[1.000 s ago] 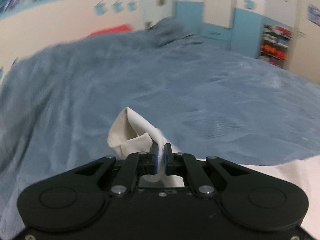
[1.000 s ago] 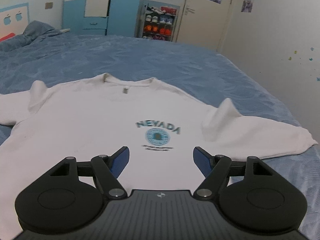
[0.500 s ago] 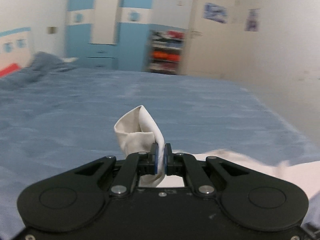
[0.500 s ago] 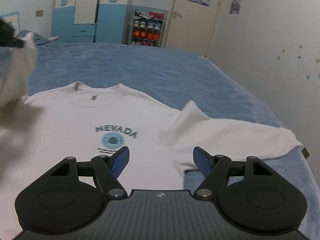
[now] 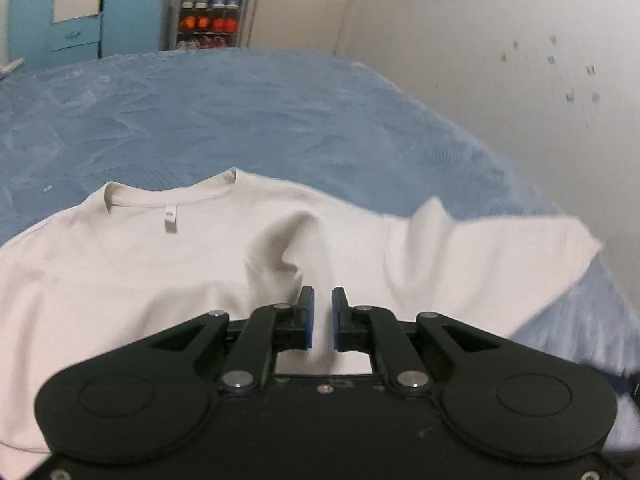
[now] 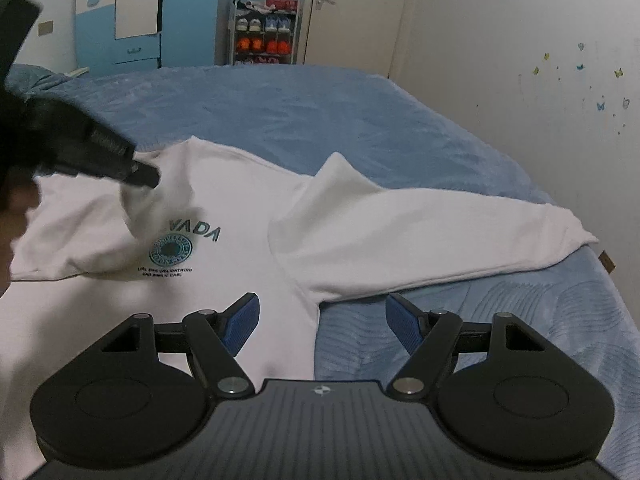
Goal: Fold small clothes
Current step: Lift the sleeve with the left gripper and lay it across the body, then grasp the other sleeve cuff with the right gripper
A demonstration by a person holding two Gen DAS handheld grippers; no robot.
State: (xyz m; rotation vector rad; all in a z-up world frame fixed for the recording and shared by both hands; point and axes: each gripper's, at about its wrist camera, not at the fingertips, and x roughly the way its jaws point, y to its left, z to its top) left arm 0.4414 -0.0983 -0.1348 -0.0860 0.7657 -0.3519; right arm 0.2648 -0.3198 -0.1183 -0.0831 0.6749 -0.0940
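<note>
A white sweatshirt (image 5: pixel 120 280) with a teal "NEVADA" print (image 6: pixel 200 234) lies face up on the blue bed (image 6: pixel 320 108). Its left sleeve (image 6: pixel 80 240) is folded across the chest and covers the first letters of the print. My left gripper (image 5: pixel 322 316) hovers low over that fold, its blue pads a small gap apart, a ridge of cloth running up to them. The right wrist view shows this left gripper (image 6: pixel 140 176) touching the sleeve end. The right sleeve (image 6: pixel 420 232) lies stretched out flat. My right gripper (image 6: pixel 322 324) is open above the shirt's side edge, holding nothing.
The bed's right edge (image 6: pixel 600 280) runs close to a white wall (image 6: pixel 520 80) with butterfly stickers. A blue wardrobe (image 6: pixel 120 20), a shoe rack (image 6: pixel 264 32) and a door (image 6: pixel 352 12) stand beyond the bed. A hand (image 6: pixel 12 216) shows at the far left.
My left gripper swung right and down, carrying the left sleeve over the chest, and its pads have parted. My right gripper shifted right towards the shirt's side edge and stayed open.
</note>
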